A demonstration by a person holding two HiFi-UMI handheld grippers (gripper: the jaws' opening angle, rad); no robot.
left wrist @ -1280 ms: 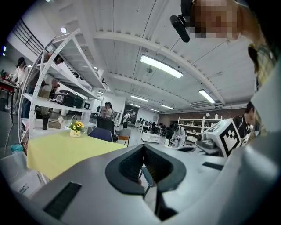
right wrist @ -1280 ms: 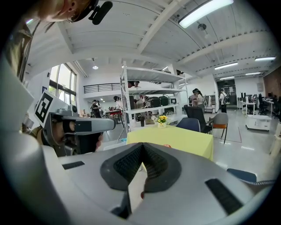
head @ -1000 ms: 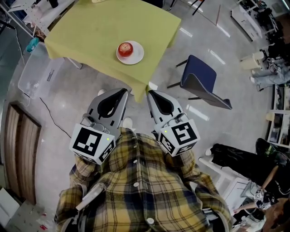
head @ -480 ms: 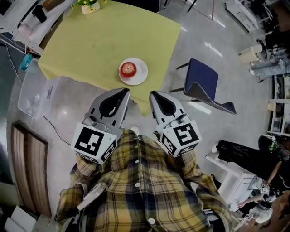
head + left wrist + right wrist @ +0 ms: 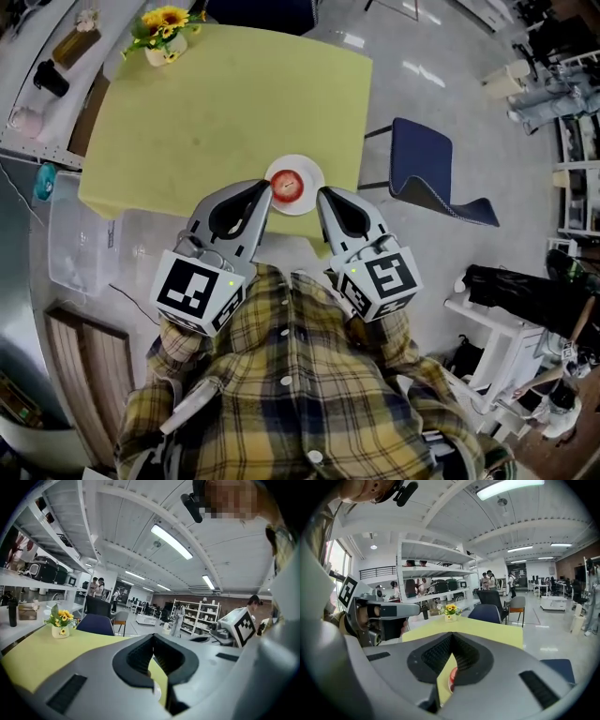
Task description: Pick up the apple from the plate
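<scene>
Head view: apple (image 5: 287, 185) sits on white plate (image 5: 311, 178), approx. at plate centre. Plate lies on yellow desk (image 5: 234, 103), close to near edge, towards near-right corner. L tongs (image 5: 265, 189) and R tongs (image 5: 323, 195) both point at plate. L tip shows just beside plate's left rim, R tip just beside its right rim. Apple lies between the two tips, apart from both. Left gripper view: L jaws closed tip to tip, nothing gripped. Right gripper view: R jaws likewise closed, nothing gripped; red sliver of apple visible below tips. Flower vase (image 5: 161, 30) stands near desk's far-left corner. Blue chair (image 5: 427, 173) stands off desk's right edge.
</scene>
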